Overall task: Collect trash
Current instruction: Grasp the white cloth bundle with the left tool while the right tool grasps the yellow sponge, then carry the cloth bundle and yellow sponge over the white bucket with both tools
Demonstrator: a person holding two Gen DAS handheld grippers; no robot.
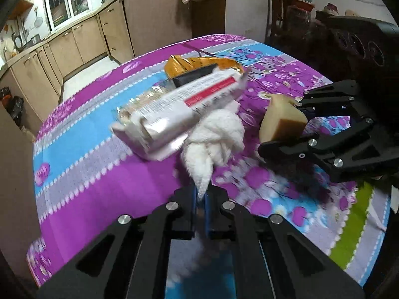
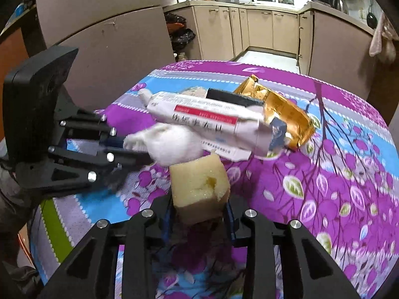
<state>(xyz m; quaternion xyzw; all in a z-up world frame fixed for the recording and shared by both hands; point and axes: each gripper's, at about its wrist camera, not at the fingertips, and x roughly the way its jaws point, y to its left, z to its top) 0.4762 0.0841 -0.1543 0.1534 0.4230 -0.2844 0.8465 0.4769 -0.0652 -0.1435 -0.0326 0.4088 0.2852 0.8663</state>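
Note:
My left gripper is shut on the tail of a crumpled white tissue wad, which also shows in the right wrist view. My right gripper is shut on a yellow sponge block, seen from the left wrist view in the black jaws at the right. A white tube-like packet with a red stripe, a black flat piece and a gold foil wrapper lie in a pile on the table just beyond the tissue.
The table wears a purple, blue and grey floral cloth. Its far edge drops to a kitchen floor with beige cabinets. Dark bags sit by a cabinet. A dark chair and clutter stand at the right.

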